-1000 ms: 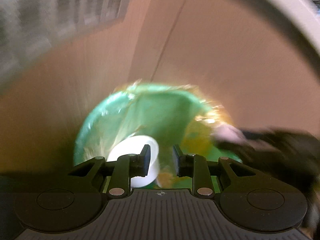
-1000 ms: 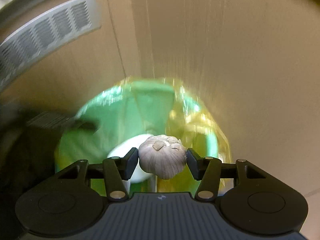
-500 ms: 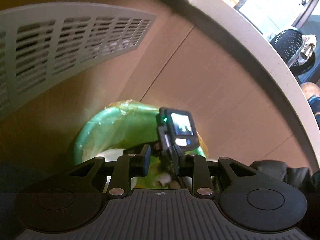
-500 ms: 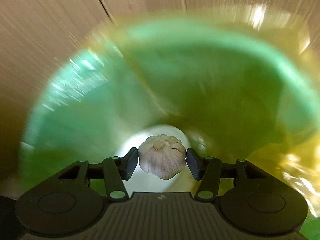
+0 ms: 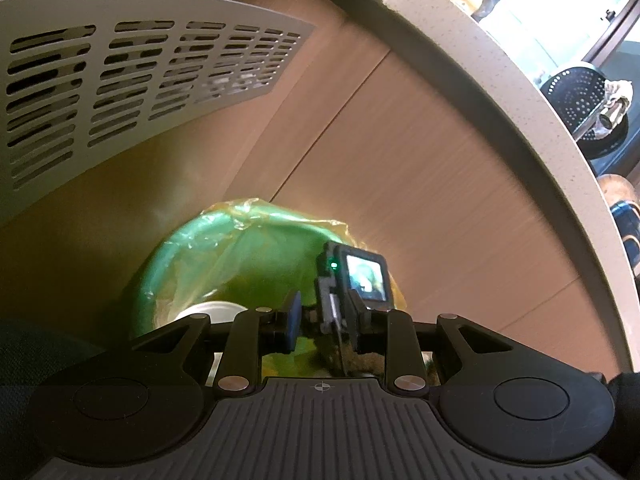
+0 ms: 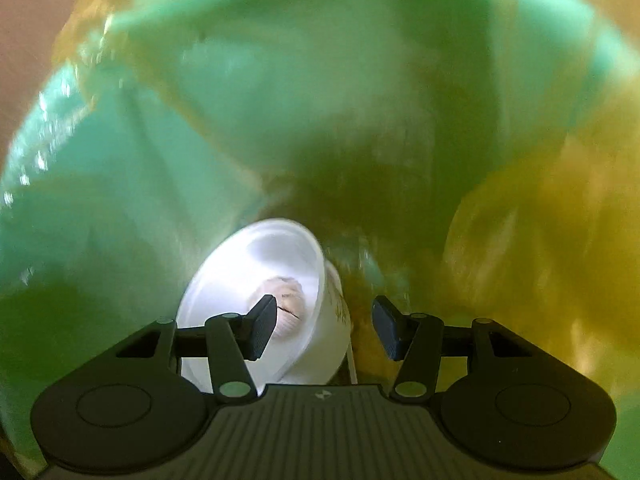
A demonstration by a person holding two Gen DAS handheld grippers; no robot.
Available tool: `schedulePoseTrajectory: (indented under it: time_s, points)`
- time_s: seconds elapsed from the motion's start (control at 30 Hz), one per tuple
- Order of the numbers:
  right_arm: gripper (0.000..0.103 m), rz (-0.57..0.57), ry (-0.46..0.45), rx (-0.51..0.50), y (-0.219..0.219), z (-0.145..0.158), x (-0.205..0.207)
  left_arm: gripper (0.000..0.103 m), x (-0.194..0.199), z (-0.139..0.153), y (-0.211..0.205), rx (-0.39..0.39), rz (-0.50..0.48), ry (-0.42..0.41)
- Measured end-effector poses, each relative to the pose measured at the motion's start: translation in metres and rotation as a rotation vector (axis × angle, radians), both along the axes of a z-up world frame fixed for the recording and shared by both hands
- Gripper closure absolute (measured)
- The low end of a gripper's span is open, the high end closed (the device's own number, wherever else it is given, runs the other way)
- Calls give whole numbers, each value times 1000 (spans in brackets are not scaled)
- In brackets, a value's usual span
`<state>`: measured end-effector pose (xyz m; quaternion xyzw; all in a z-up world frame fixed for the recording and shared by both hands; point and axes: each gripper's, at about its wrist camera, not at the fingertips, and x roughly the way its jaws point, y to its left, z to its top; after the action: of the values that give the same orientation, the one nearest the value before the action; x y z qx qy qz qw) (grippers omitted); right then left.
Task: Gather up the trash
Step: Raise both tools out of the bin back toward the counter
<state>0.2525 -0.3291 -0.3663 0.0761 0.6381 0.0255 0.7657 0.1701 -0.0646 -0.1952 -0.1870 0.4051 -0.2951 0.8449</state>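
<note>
The right gripper (image 6: 324, 328) points steeply down into the green bin (image 6: 120, 200), which is lined with a yellowish bag (image 6: 540, 220). Its jaws stand apart with nothing between them. Just ahead of and below its left finger (image 6: 260, 328) a white cup (image 6: 280, 280) lies tilted in the bottom of the bin, mouth towards the gripper. The garlic (image 6: 286, 300) sits inside that cup, partly hidden behind the left fingertip and free of both pads. The cup's outer wall runs between the two fingers; whether it touches either cannot be told.

The left gripper (image 5: 320, 322) is held higher, outside the bin, and angled moderately downward towards its rim. Its jaws are partly apart and grip nothing. Straight ahead of it, beyond its fingers, the back of the right gripper's camera (image 5: 362, 276) rises out of the bin (image 5: 192, 264), small screen lit. The cup (image 5: 212, 310) shows as a white edge just past the left gripper's left finger. Beyond the bin stands a wooden cabinet front (image 5: 400, 168), with a vent grille (image 5: 120, 80) up to the left and a pale counter edge (image 5: 500, 64) arcing to the right.
</note>
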Motion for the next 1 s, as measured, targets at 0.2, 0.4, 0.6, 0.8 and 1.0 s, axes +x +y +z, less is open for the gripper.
schedulePoseTrajectory:
  time_s: [0.2, 0.4, 0.6, 0.8, 1.0]
  points:
    - [50, -9, -128, 36, -2, 52, -32, 76, -3, 2, -6, 80, 63, -3]
    - [50, -10, -395, -62, -29, 145, -74, 76, -20, 40, -28, 82, 21, -88]
    - [44, -44, -649, -29, -44, 258, -103, 76, -49, 159, -45, 75, -83, -329]
    - [38, 66, -950, -145, -13, 365, -120, 76, -52, 268, 7, 191, 112, -499]
    - [35, 143, -1107, -43, 19, 460, -98, 76, -47, 307, 100, 166, 488, -442]
